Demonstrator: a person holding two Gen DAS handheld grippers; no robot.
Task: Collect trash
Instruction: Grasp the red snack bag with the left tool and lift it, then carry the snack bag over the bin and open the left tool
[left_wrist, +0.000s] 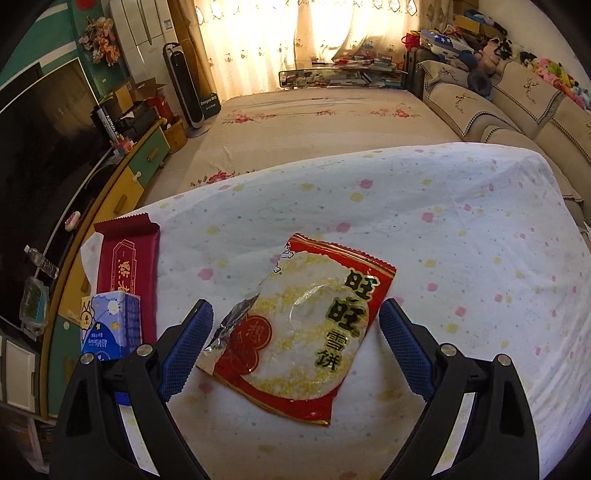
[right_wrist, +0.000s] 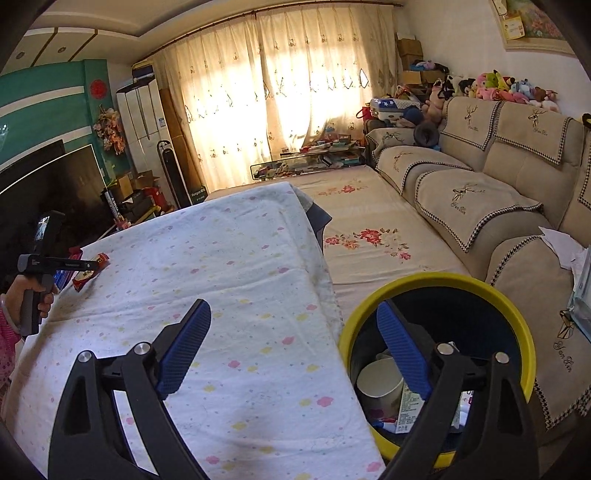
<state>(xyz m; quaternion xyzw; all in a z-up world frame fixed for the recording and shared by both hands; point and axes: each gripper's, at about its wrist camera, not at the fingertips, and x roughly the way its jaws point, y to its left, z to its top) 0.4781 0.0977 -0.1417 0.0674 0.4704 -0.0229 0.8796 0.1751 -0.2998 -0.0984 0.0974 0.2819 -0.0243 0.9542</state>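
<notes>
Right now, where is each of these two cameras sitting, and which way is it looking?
Left wrist: rides the left gripper, looking down along its open blue fingers at a torn red snack wrapper on the dotted tablecloth.
Right wrist: rides the right gripper, open and empty, over the cloth's edge and a yellow-rimmed bin; the person's hand holds the left gripper at far left.
Shared: wrapper, tablecloth, curtains, sofa.
</notes>
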